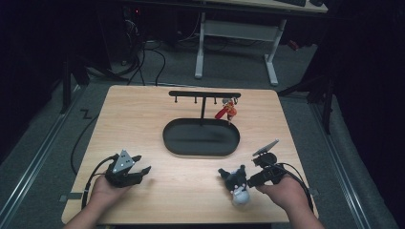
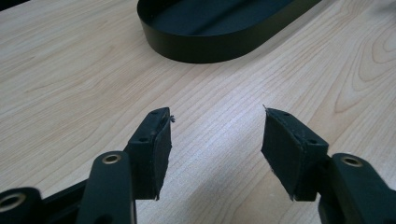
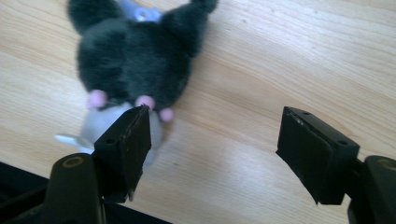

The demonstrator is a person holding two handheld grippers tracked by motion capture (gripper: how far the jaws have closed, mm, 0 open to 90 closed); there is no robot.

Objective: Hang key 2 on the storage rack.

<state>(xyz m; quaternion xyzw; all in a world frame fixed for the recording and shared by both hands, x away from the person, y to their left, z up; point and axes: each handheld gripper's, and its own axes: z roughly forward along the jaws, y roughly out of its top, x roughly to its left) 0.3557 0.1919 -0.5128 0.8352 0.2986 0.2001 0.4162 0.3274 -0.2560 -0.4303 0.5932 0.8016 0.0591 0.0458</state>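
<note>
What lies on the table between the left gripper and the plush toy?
Nothing: in the high view only bare wood of the table separates the left gripper from the plush toy.

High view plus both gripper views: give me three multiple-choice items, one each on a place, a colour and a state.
1. Where does the plush toy lie?
A. in the black tray
B. on the table by the right gripper
C. on the rack

2. What colour is the keychain figure hanging on the rack?
A. red
B. blue
C. green

3. How do the left gripper jaws stand?
A. shut on the toy
B. shut empty
C. open, empty

B: it lies on bare wood near the table's front edge. A: red against the black tray. C: wood shows between them.
</note>
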